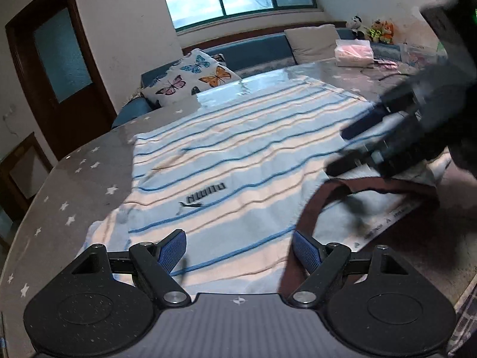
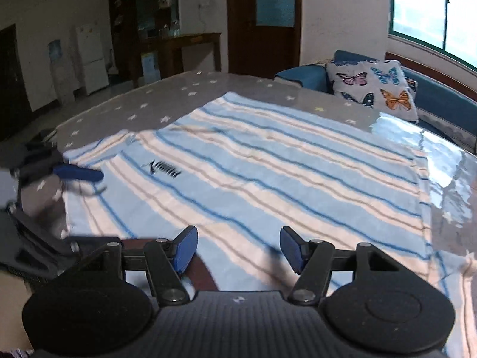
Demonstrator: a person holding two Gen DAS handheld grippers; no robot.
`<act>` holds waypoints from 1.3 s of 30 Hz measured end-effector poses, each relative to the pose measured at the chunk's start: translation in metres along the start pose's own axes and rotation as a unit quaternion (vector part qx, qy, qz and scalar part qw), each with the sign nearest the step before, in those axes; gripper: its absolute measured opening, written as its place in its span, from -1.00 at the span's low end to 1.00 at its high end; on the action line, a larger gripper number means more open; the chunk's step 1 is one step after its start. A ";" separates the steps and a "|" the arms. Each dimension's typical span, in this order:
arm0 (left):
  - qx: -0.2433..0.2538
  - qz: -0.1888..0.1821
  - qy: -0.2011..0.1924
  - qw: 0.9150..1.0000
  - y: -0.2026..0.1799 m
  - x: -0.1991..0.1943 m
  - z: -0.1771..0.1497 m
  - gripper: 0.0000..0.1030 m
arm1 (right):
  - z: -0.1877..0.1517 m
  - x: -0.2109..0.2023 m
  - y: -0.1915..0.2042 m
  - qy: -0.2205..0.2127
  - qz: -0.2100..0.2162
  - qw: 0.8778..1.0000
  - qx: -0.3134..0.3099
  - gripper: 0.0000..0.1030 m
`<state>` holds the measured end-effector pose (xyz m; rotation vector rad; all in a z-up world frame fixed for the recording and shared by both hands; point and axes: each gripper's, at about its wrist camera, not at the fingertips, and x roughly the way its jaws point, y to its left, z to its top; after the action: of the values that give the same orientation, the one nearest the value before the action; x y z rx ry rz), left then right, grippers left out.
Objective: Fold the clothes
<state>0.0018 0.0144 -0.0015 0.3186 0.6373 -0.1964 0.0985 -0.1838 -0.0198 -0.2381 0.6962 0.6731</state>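
Lying flat on the table (image 1: 74, 185), a striped shirt (image 1: 238, 149) in pale blue, white and tan bands is seen spread across most of the surface, its dark brown collar (image 1: 322, 197) turned toward the near edge and a small black logo (image 1: 205, 198) printed on the chest. The star-patterned grey cloth of the table is left bare along the left edge and the far left corner.

The left gripper (image 1: 238, 252) is held just above the shirt at the near edge, beside the collar; its blue pads are spread wide and nothing is caught between them.

The right gripper (image 2: 238, 247) is held over the near part of the shirt, with the collar band passing under its left finger. Its jaws are closing, yet the pads are still well apart and no fabric is pinched between them. In the left wrist view it is seen blurred at the right edge of the table, above the collar.

A butterfly-print cushion (image 1: 193, 76) is propped on the blue sofa (image 1: 253, 50) beyond the far edge.
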 end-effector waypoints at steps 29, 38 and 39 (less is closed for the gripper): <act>-0.187 0.146 0.045 0.970 0.124 -0.002 -0.046 0.66 | -0.041 -0.037 -0.003 0.007 0.012 1.000 0.028 0.37; -0.154 0.160 0.014 0.975 0.105 -0.017 -0.029 0.68 | -0.059 -0.064 0.000 0.016 0.036 0.999 0.010 0.37; -0.148 0.152 0.009 0.977 0.099 -0.019 -0.025 0.70 | -0.058 -0.065 0.000 0.012 0.035 0.999 0.013 0.37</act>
<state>0.0006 0.1169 0.0139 0.1260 0.6173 0.1944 0.0314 -0.2399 -0.0206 -0.1995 0.7391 0.7281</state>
